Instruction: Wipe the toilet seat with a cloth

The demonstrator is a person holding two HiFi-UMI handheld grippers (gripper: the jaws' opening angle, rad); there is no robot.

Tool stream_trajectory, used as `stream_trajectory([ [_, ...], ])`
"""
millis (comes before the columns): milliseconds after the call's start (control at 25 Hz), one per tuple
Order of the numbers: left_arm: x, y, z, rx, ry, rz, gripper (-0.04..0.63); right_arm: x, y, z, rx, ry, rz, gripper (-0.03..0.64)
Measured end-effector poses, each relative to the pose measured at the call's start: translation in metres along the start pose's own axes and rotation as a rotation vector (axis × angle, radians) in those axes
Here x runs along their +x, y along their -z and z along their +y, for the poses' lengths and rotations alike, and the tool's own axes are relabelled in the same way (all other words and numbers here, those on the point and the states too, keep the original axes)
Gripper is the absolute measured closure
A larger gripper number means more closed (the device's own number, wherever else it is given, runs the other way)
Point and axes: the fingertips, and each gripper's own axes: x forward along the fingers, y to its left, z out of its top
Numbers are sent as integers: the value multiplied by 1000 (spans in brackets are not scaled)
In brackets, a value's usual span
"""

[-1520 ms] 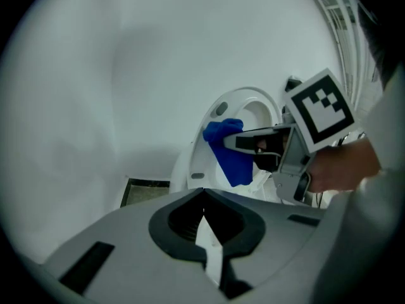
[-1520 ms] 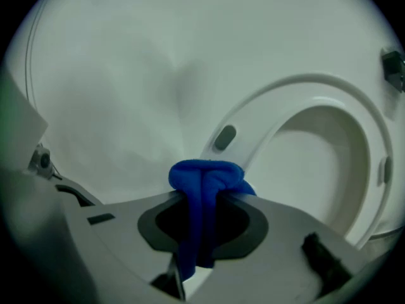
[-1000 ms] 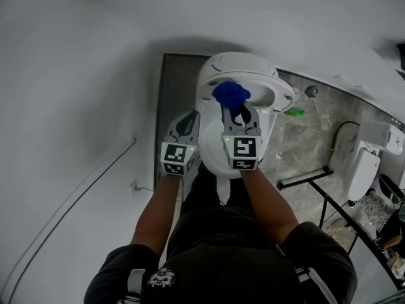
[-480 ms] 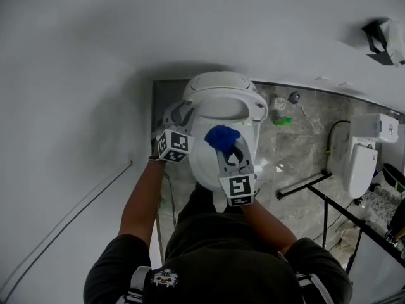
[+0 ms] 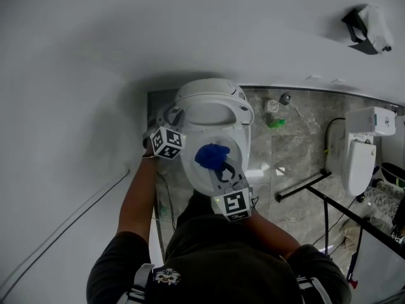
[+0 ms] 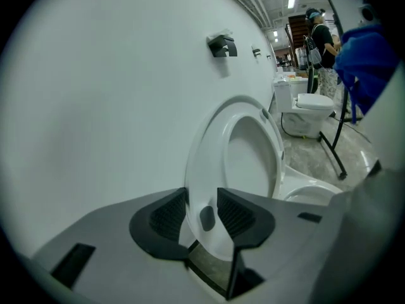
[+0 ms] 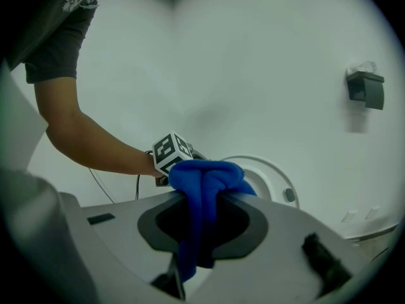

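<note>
- The bunched blue cloth [image 7: 204, 185] is clamped between the closed jaws of the right gripper [image 7: 201, 215]. Its bulk bulges out past the tips and a tail hangs below them.
- In the head view the cloth sits over the open bowl of the white toilet [image 5: 190, 173], just in front of its raised white oval seat ring [image 5: 243, 114].
- The left gripper [image 6: 202, 215] is at the toilet's left side. Its jaws have just been opening and stand apart, with the raised seat's edge between them.
- To the right of the toilet, on the grey marbled floor [image 5: 297, 144], are a small green thing [image 5: 276, 123] and a black metal bar frame [image 5: 304, 183]. Beyond the frame stands a second white toilet [image 5: 355, 166].
- A black holder [image 5: 364, 23] hangs on the white wall [image 5: 95, 56], well to the right of the toilet.
</note>
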Motion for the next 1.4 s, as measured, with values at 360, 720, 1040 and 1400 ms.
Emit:
stream_trajectory([
  [360,-24,5,-19,7,-29,29,453,-23,-27,-18,-13,-26,-79,535],
  [720,-80,24,-63,-11,-12,43,453,-54,-68,-39,50,-24,-216,535],
  [1040,-134,68,-153,-24,236,90,453,-69,-48,-42,42,34,-154,535],
  [1400,-173,111,-235,-20,423,115,447,-68,-16,13,62,12,-65,535],
])
